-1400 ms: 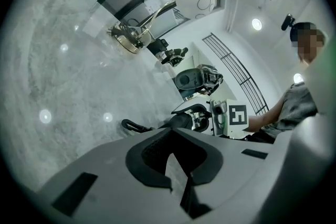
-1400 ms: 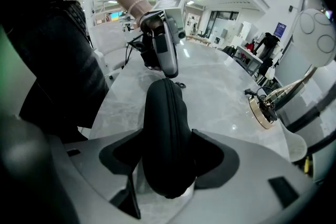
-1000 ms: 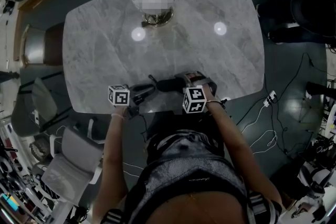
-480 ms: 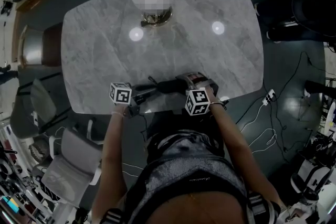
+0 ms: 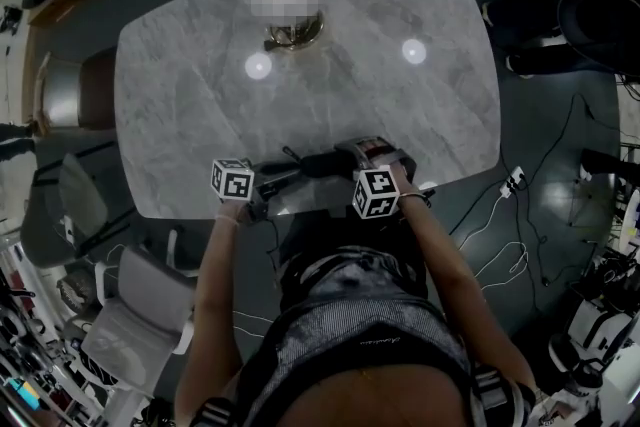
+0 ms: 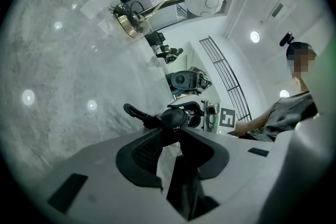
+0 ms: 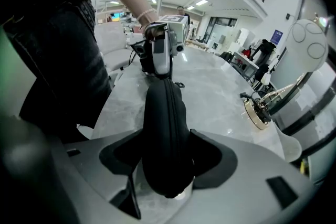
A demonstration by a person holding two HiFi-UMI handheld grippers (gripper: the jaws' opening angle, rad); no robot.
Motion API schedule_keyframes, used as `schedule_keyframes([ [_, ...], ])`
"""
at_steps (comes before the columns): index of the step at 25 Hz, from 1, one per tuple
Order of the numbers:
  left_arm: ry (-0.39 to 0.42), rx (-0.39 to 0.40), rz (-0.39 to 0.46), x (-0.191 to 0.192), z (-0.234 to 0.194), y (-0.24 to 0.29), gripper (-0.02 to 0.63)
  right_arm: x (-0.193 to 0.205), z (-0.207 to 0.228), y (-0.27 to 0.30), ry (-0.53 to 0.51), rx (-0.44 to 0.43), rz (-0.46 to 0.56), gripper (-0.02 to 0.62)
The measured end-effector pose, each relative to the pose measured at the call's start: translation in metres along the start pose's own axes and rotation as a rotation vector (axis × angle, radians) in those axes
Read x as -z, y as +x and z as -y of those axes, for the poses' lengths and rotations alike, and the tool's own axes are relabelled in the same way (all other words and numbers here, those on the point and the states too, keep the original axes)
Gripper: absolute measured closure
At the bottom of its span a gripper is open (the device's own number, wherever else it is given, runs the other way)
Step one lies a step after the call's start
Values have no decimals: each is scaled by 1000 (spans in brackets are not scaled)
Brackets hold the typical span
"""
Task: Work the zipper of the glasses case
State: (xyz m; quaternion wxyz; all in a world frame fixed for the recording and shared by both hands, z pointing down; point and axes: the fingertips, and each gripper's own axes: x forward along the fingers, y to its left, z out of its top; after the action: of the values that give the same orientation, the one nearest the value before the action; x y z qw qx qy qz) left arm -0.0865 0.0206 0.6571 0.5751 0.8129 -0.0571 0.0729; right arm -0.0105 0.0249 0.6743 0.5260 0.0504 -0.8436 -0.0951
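Mostly, the black zippered fabric glasses case is hidden in the head view: only a dark strip shows between the two grippers, near the front edge of the grey marble table. The right gripper is clamped across the case's near end, and the zipper seam runs away along the top. The left gripper faces the case's other end. Its jaws have just been opening and stand apart, with pale tabletop showing through the gap and the case's end at their tips. Whether the zipper pull lies there cannot be told. A thin black loop strap trails from that end.
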Motion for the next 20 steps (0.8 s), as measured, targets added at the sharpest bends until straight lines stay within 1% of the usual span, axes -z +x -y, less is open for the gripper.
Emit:
schedule_keyframes([
  [4, -32, 0, 45, -2, -3, -3, 502, -1, -1, 3, -3, -6, -2, 279],
  [8, -55, -20, 61, 0, -8, -7, 532, -1, 0, 4, 13, -3, -1, 279],
  [10, -55, -33, 67, 0, -11, -8, 558, 0, 2, 5, 27, -3, -3, 279],
  [13, -47, -48, 79, 0, -10, -9, 567, 0, 2, 6, 28, -1, -9, 279],
  [15, -50, -53, 105, 0, -12, -12, 575, -1, 2, 6, 31, -2, -12, 279],
  [17, -64, -42, 150, -3, -13, -17, 584, -1, 1, 7, 29, -5, -12, 279],
  [20, -85, 10, 202, -8, -8, -19, 586, -1, 0, 6, 12, -6, -15, 279],
])
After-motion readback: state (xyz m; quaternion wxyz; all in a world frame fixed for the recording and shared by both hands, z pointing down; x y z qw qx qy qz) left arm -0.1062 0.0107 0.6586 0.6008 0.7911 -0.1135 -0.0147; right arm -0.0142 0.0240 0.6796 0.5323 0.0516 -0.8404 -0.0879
